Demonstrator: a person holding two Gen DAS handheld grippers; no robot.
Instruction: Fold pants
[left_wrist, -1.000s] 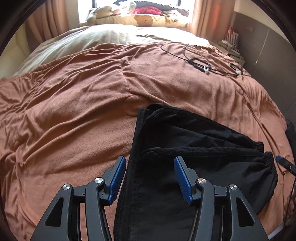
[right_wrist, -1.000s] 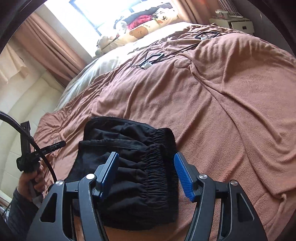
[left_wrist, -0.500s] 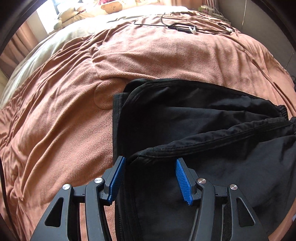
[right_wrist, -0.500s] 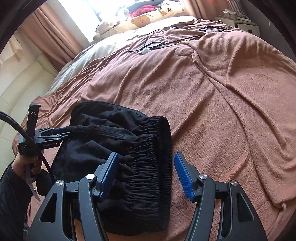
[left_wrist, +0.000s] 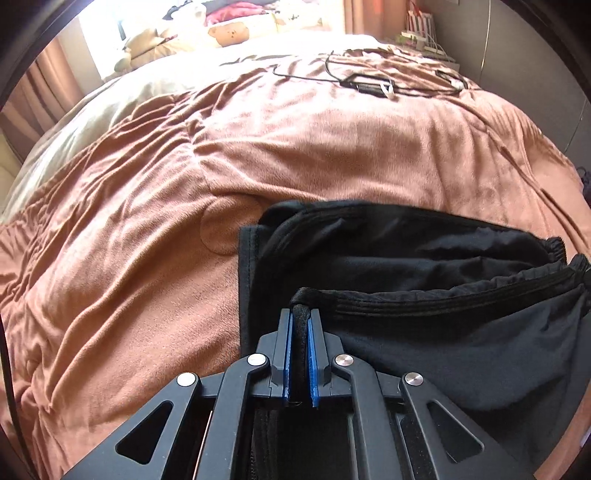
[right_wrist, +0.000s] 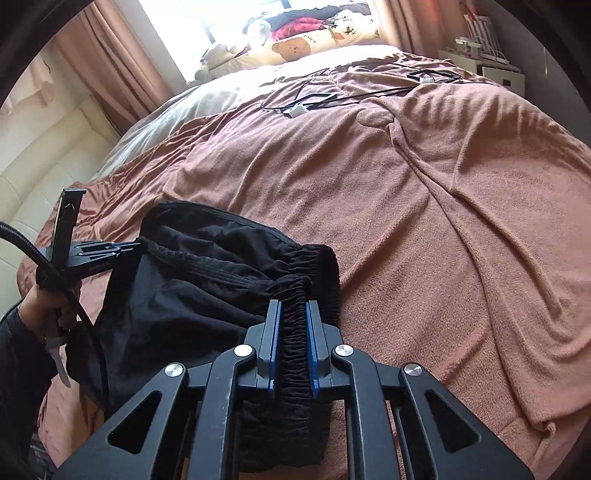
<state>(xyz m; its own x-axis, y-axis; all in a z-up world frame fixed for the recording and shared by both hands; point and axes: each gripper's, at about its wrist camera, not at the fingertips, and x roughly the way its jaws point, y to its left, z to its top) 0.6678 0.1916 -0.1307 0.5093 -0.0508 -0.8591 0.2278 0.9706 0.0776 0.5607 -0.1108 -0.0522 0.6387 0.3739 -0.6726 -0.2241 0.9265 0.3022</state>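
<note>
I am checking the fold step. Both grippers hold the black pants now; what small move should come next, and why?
Probably lift both ends together and carry them forward. The left gripper and right gripper are each shut on the top layer's edge of the pants, which lie folded on the brown blanket.

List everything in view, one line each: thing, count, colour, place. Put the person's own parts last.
pants: one, black, partly folded on the near part of the bed, top hem pinched at both ends.
blanket: one, brown, spread over the bed.
cables: a tangle, black with white plugs, far side of the blanket.
pillows: several, cream with bear print, by the window.
curtains: brown, beside the window.
left gripper: black with blue pads, shut on the hem.
right gripper: same, shut on the elastic waistband.
</note>
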